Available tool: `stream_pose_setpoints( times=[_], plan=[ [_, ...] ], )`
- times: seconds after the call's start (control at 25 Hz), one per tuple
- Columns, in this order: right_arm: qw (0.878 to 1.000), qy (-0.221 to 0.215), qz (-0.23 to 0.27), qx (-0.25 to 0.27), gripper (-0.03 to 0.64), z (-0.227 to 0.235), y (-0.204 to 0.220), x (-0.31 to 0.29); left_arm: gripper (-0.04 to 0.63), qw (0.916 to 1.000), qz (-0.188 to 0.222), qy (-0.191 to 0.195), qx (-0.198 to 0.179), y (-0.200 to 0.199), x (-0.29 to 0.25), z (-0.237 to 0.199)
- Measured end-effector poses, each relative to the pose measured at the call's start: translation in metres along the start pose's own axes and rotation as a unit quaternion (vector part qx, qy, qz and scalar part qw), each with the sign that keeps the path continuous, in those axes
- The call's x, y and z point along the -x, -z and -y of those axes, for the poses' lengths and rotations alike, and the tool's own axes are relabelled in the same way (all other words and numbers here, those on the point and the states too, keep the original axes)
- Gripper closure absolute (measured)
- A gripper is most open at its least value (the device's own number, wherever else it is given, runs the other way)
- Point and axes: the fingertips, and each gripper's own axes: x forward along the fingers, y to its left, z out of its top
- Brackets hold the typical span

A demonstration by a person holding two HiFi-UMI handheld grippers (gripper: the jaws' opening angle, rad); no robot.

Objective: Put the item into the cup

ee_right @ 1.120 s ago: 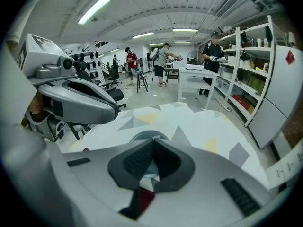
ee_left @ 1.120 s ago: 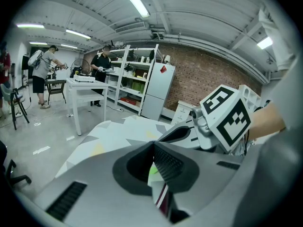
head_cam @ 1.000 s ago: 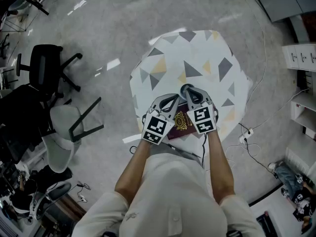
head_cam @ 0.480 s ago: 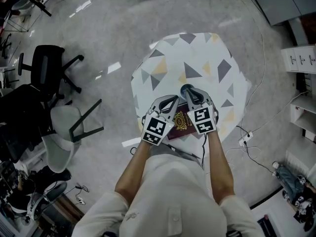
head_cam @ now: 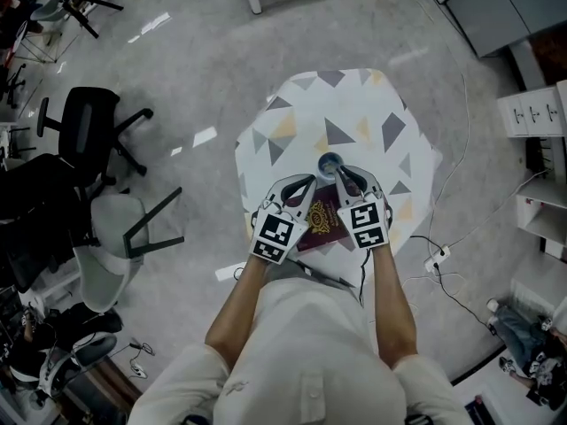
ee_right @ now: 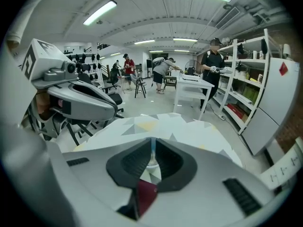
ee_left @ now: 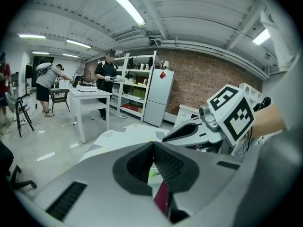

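Left gripper point(head_cam: 310, 181) and right gripper point(head_cam: 340, 173), both clenched empty, are hovering over the booklet point(head_cam: 321, 226) lying on the counter point(head_cam: 354, 104) near the cup point(head_cam: 329, 161); one needs opening to pinch its edge squarely.

The maroon gold-crested booklet point(head_cam: 321, 220) lies partly hidden beneath the left gripper point(head_cam: 307, 181) and right gripper point(head_cam: 342, 172); the small bluish cup point(head_cam: 330, 161) is too small to show its inside.

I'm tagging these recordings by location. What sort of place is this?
Probably a shared lab or workshop: open metal shelving stands along one wall, people work around a white workbench, and a black office chair sits on the bare grey floor.
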Motion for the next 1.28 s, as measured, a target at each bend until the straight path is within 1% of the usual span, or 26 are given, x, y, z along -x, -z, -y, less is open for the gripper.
stream_pose_setpoints(
  times=[0.16,0.36,0.64,0.76,0.96,1.28],
  plan=[
    [1.0,0.007,0.024,-0.001,0.581,-0.002,-0.009,0.024,0.583,0.9999,0.009,-0.006,-0.008,-0.008,0.009,0.008],
    [0.998,0.02,0.065,-0.002,0.581,-0.009,-0.028,0.064,0.583,0.9992,0.029,-0.015,-0.023,-0.026,0.028,0.019],
    [0.991,0.039,0.128,0.0,0.581,-0.012,-0.052,0.123,0.583,0.9963,0.06,-0.027,-0.055,-0.056,0.058,0.038],
    [0.987,0.049,0.155,-0.012,0.586,-0.011,-0.059,0.148,0.583,0.995,0.072,-0.029,-0.063,-0.066,0.069,0.051],
    [0.979,0.059,0.193,-0.034,0.614,-0.009,-0.065,0.181,0.583,0.9926,0.095,-0.037,-0.067,-0.078,0.084,0.071],
    [0.973,0.07,0.217,-0.033,0.615,-0.007,-0.07,0.202,0.583,0.9893,0.119,-0.051,-0.067,-0.09,0.093,0.081]
  ],
)
